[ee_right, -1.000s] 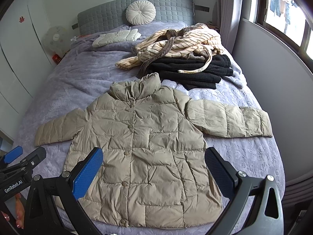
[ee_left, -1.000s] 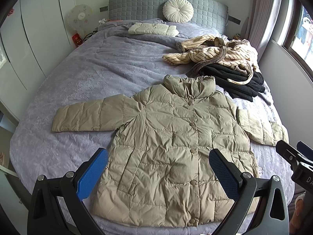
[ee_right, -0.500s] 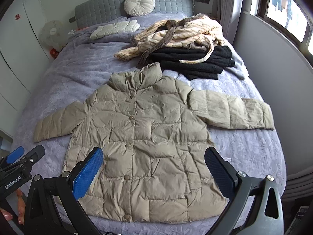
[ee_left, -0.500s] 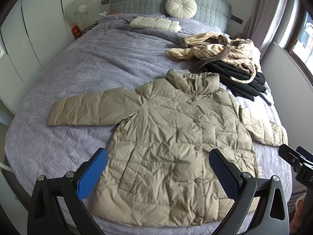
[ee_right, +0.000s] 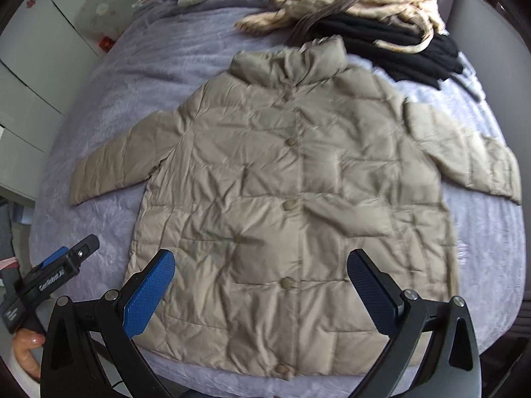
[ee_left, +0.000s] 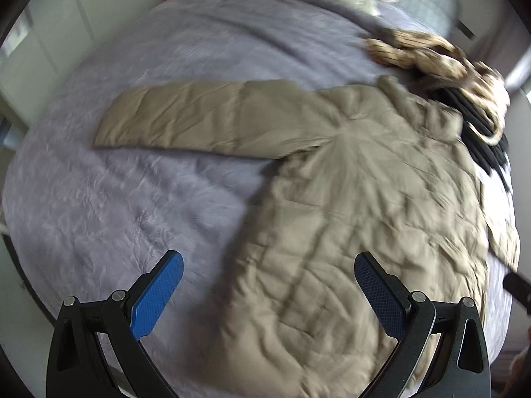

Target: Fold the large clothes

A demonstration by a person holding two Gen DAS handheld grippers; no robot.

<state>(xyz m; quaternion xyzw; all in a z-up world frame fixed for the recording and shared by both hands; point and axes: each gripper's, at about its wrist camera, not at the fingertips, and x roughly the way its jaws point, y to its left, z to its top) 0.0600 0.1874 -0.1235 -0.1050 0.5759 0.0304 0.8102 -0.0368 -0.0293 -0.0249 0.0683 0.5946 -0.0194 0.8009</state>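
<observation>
Both tools released, blue pads spread wide, gripping nothing. Left tool hovers over the jacket's hem edge, right tool over its lower front. Jacket lies flat, buttoned, on the bed. Lettering on the left tool's side is blurred, possibly "GenRobot". Striped garment and black clothes are piled just behind the collar.

One jacket — four buttons, two sleeves.
</observation>
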